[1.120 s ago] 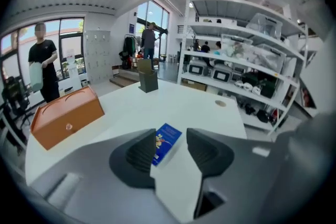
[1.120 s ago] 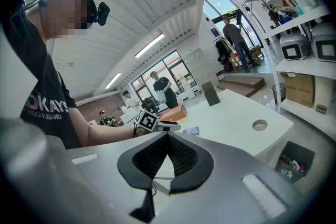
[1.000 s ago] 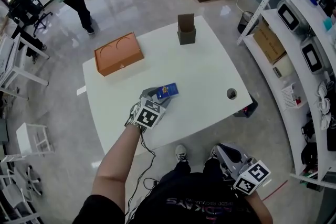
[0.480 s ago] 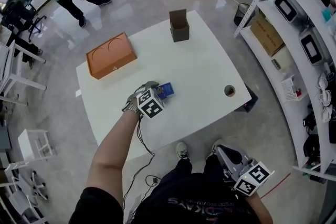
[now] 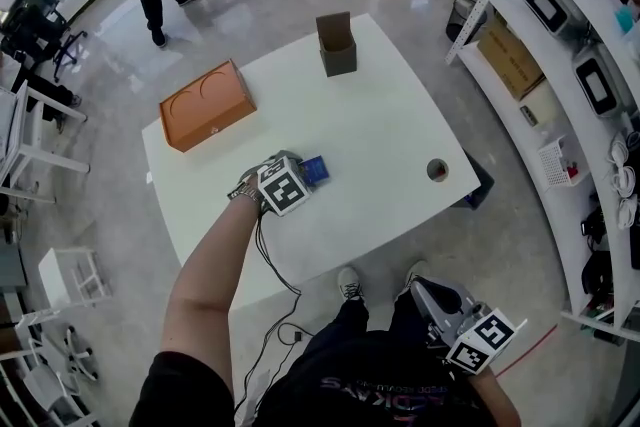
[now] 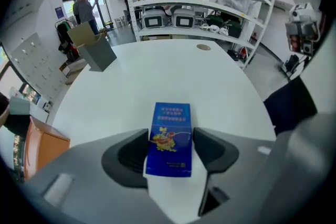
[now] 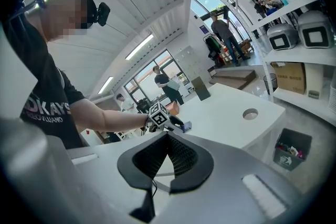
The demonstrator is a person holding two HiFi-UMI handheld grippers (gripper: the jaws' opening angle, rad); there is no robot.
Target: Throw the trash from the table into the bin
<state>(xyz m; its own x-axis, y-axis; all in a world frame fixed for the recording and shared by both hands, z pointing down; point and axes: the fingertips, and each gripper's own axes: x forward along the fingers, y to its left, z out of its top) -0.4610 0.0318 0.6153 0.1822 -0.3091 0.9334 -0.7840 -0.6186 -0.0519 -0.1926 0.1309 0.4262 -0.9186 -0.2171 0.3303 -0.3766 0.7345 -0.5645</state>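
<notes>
1. Gripper in right hand [image 7: 168,139]: low beside leg, off table, jaws clenched on nothing.
2. Gripper in left hand [image 6: 170,136]: tipped steeply down at white table [image 5: 380,125], jaws just been opening, now spread wide.
3. Blue packet [image 5: 314,169]: flat on table between those jaws, not squeezed.
4. Orange box [image 5: 206,104] further out on left; grey bin [image 5: 337,47] at far edge, well apart from packet.

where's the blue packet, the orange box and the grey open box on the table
blue packet [image 6: 170,139], left gripper view, middle of its printed face
orange box [image 5: 205,105], head view, middle of its top
grey open box [image 5: 339,61], head view, its front wall
</notes>
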